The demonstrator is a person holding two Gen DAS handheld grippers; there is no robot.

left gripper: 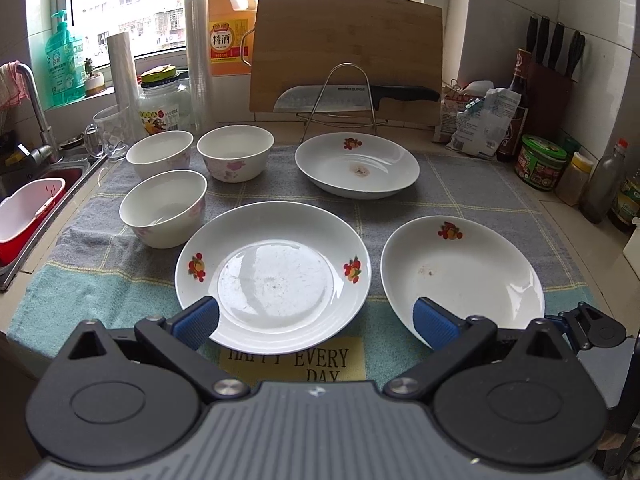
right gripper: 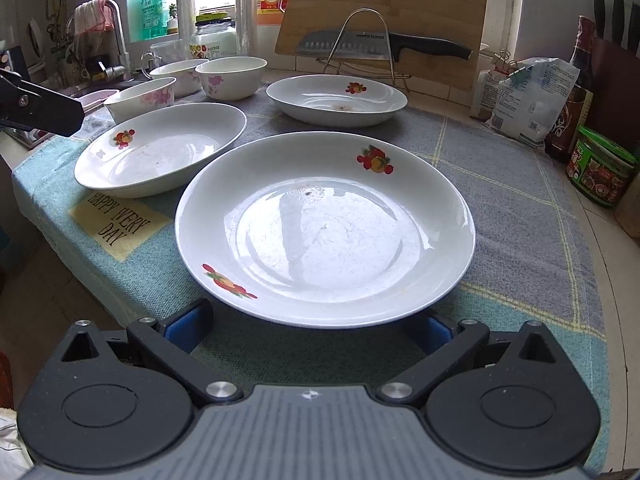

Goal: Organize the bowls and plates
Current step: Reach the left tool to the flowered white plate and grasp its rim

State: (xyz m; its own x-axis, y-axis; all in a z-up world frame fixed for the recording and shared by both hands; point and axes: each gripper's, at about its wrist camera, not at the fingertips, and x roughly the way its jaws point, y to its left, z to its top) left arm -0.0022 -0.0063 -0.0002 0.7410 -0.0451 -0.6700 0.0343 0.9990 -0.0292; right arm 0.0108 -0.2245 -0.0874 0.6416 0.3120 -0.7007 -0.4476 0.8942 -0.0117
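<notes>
Three white plates with fruit prints lie on a checked cloth [left gripper: 460,184]: a near-left plate [left gripper: 274,276], a near-right plate [left gripper: 464,274] and a far plate [left gripper: 356,164]. Three white floral bowls [left gripper: 164,208] [left gripper: 160,154] [left gripper: 235,152] stand at the left. My left gripper [left gripper: 316,320] is open above the cloth's front edge, between the two near plates. My right gripper [right gripper: 316,324] is open, low at the front rim of the near-right plate [right gripper: 324,224]. The near-left plate [right gripper: 160,152], far plate [right gripper: 336,98] and bowls [right gripper: 232,76] also show there.
A cutting board [left gripper: 346,52] and a knife [left gripper: 352,98] on a wire rack stand at the back. A sink [left gripper: 36,200] with a faucet lies left. Bottles, jars and packets [left gripper: 540,160] line the right wall. A glass mug [left gripper: 108,136] stands behind the bowls.
</notes>
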